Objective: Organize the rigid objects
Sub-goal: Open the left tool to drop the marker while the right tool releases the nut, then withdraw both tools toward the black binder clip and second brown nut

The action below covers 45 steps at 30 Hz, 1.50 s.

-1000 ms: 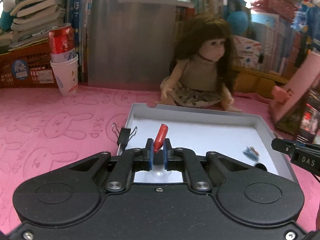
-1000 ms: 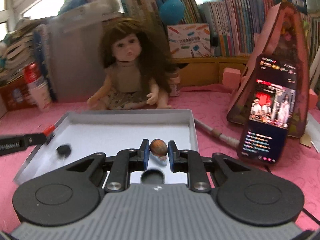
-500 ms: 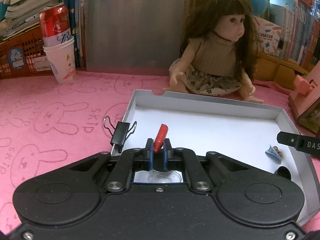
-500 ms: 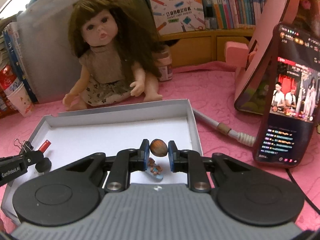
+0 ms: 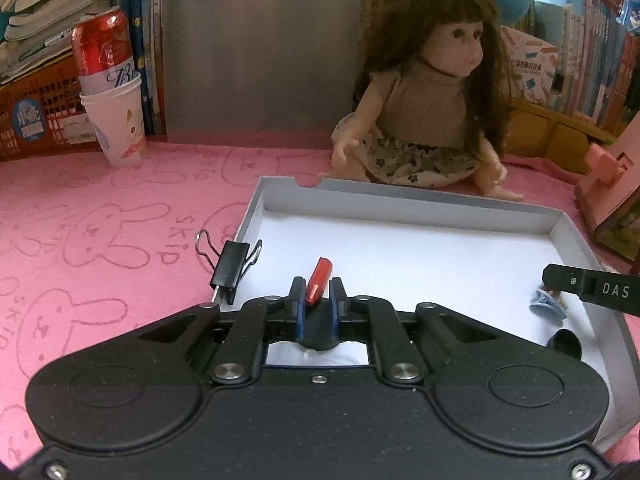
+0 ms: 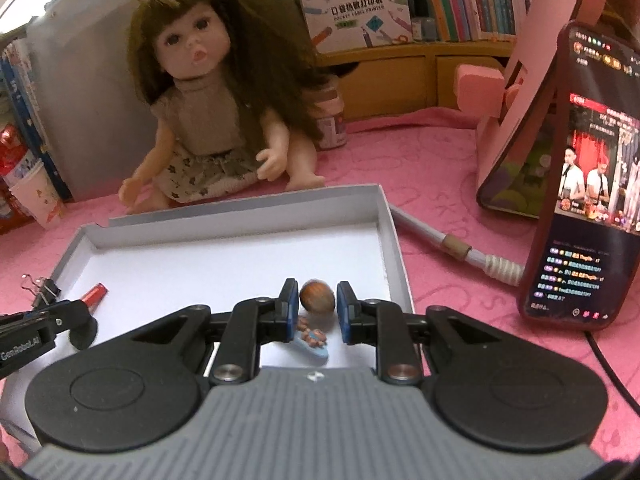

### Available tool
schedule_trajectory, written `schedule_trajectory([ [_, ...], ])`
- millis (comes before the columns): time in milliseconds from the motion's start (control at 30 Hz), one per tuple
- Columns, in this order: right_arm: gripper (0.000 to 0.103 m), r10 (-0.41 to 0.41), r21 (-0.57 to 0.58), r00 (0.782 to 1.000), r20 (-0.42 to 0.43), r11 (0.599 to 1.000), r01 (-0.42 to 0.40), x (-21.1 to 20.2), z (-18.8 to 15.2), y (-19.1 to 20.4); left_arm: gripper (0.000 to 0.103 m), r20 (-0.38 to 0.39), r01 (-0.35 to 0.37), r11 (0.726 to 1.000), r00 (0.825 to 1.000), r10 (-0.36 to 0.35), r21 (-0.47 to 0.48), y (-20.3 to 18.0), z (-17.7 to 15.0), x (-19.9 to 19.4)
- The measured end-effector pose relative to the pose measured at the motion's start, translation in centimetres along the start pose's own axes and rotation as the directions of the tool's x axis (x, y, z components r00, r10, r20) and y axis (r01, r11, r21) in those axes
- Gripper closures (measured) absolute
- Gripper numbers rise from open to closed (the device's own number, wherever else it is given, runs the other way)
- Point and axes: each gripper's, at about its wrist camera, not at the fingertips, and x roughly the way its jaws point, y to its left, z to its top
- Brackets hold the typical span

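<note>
The left claw (image 5: pixel 318 300) hangs low over the near left part of a shallow white box (image 5: pixel 420 198). Its blue pads (image 5: pixel 299 312) stand a little apart with a red crayon-like piece (image 5: pixel 319 286) between them; it leans on the left pad, clear of the right one, so the claw is slightly spread rather than pinching. The piece's long axis runs away from the camera, its tip tilted up and a little right.

Just left of the box, on the pink table (image 5: pixel 100 208), a black binder clip (image 5: pixel 230 266) lies against the outer wall.

In the box's near right part a small blue figurine (image 6: pixel 312 342) lies flat. A small black round thing (image 5: pixel 566 342) is near it, between the two claws.

The right claw (image 6: pixel 318 306) is over that corner, its jaws opening. A brown nut-like ball (image 6: pixel 317 298), blurred, sits between the pads, with a gap at each side; whether the left pad touches it cannot be told. It hangs just above the figurine.
</note>
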Motion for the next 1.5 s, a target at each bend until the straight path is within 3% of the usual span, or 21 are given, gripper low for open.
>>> schedule_trajectory([
  [33, 0.057, 0.004, -0.001, 1.000, 0.007, 1.000, -0.004, -0.2, 0.0, 0.0, 0.087, 0.005, 0.003, 1.000, 1.000, -0.003, 0.003, 0.0, 0.0, -0.3],
  [167, 0.049, 0.021, -0.023, 0.999, 0.039, 1.000, -0.020, -1.7, 0.0, 0.2, 0.066, 0.034, 0.029, 0.999, 0.999, -0.030, 0.026, 0.1, 0.0, -2.0],
  [367, 0.035, 0.065, -0.098, 0.994, 0.093, 0.994, -0.056, -5.0, -1.0, 1.1, 0.053, 0.070, 0.081, 0.995, 0.994, -0.086, 0.065, 0.1, -0.9, -5.3],
  [633, 0.020, 0.128, -0.170, 0.983, 0.135, 0.980, -0.104, -9.4, -3.6, 2.2, 0.044, 0.083, 0.144, 0.985, 0.985, -0.152, 0.092, 0.5, -3.5, -9.4],
  [933, 0.016, 0.177, -0.202, 0.972, 0.155, 0.969, -0.144, -13.0, -7.4, 2.0, 0.035, 0.083, 0.197, 0.970, 0.974, -0.210, 0.140, 0.8, -7.9, -13.7],
  [1500, 0.016, 0.111, -0.290, 0.980, 0.162, 0.955, -0.060, -15.7, -13.3, 0.9, 0.034, -0.010, 0.268, 0.949, 0.963, -0.271, 0.168, 0.1, -14.1, -16.3],
])
